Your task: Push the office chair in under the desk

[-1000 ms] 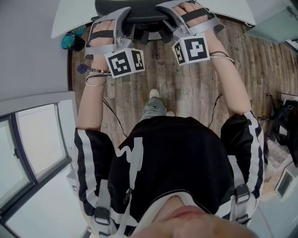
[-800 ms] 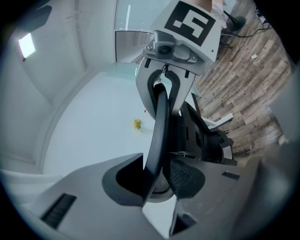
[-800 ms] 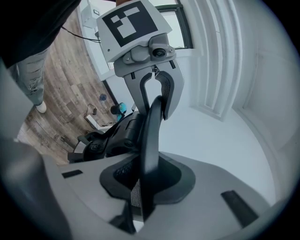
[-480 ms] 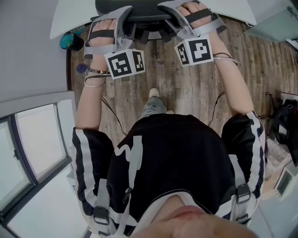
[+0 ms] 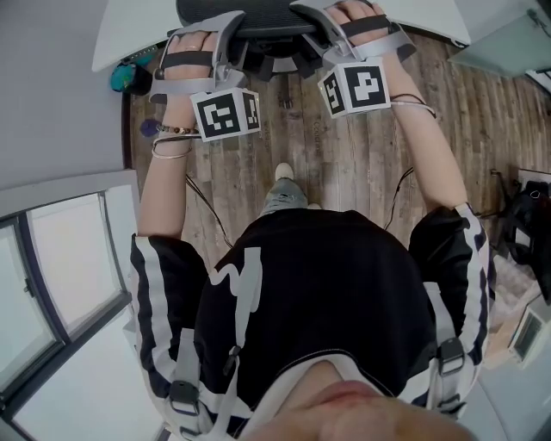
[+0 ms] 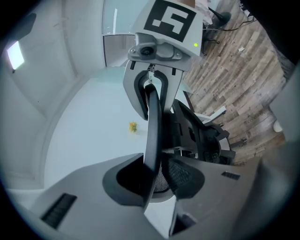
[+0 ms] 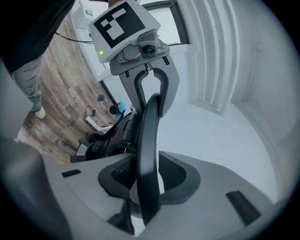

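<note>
The black office chair's backrest stands at the white desk. Both grippers sit on its top rim. The left gripper straddles the rim. Its jaws have just been closing, and the pads press on rim and mesh. At the rim's other end is the right gripper. Its jaws have just been opening. The rim runs between them, with a thin light gap on one side. Each gripper view shows the other gripper across the rim. The seat and armrest lie under the desk edge.
A wooden floor runs behind the chair, with cables on it. A teal object lies by the desk's left end. A black bag sits at the right, a white window frame at the left. A small yellow item is on the desk.
The left gripper has rolled a little on the rim. Both hands stay at the top of the backrest, and the chair has not visibly moved.
</note>
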A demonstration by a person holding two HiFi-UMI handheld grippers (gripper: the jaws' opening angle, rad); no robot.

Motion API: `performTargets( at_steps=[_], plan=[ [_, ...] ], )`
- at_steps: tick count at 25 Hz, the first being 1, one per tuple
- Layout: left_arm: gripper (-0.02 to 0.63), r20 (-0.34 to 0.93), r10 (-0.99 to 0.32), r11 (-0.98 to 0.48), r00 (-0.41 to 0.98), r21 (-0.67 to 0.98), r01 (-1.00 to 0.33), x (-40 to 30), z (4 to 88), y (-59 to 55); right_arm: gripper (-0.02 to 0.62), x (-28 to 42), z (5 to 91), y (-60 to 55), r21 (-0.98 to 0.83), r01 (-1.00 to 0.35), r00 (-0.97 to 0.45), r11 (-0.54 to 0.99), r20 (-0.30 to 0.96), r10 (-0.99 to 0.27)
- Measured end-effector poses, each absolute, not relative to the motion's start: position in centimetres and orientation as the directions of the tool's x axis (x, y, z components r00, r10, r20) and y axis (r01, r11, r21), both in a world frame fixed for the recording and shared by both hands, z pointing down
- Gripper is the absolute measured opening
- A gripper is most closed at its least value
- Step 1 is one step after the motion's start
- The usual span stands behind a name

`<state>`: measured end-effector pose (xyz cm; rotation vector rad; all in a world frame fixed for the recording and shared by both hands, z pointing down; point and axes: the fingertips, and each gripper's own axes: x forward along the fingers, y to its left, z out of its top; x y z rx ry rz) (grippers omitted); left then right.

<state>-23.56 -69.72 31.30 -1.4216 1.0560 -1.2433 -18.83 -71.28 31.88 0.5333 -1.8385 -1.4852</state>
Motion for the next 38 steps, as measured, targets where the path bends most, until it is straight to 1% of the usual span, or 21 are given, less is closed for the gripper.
performTargets(
  at_steps=[1,2,3,11,20,31,38],
  plan=[
    [0.12,0.19,-0.975,-0.194,0.116,-0.981,-0.022,-23.6,31.2,-69.6,0.11,-18.8,31.9,-71.2,0.957,0.113,-0.666,0.268,0.273,-0.694],
    [0.12,0.198,-0.973,-0.201,0.115,-0.979,-0.016,-23.6,31.2,-69.6,0.152,-18.9,32.0,-71.1,0.953,0.118,-0.663,0.279,0.284,-0.692],
    [0.12,0.205,-0.972,-0.207,0.113,-0.978,-0.007,-23.6,31.2,-69.5,0.172,-18.9,32.1,-71.0,0.95,0.123,-0.66,0.287,0.294,-0.691],
    [0.126,0.192,-0.976,-0.191,0.101,-0.981,0.013,-23.6,31.4,-68.8,0.173,-18.0,31.7,-70.2,0.954,0.109,-0.645,0.279,0.282,-0.711],
    [0.127,0.177,-0.98,-0.179,0.094,-0.984,-0.011,-23.6,30.9,-66.7,0.178,-17.9,31.0,-68.5,0.961,0.078,-0.657,0.265,0.249,-0.711],
    [0.129,0.128,-0.988,-0.138,0.09,-0.983,-0.118,-23.4,29.8,-64.6,0.178,-17.1,30.2,-66.9,0.964,0.011,-0.665,0.266,0.206,-0.718],
    [0.129,0.096,-0.991,-0.112,0.091,-0.973,-0.204,-23.4,29.3,-63.7,0.178,-16.8,29.3,-65.8,0.958,-0.06,-0.676,0.279,0.167,-0.718]
  ],
)
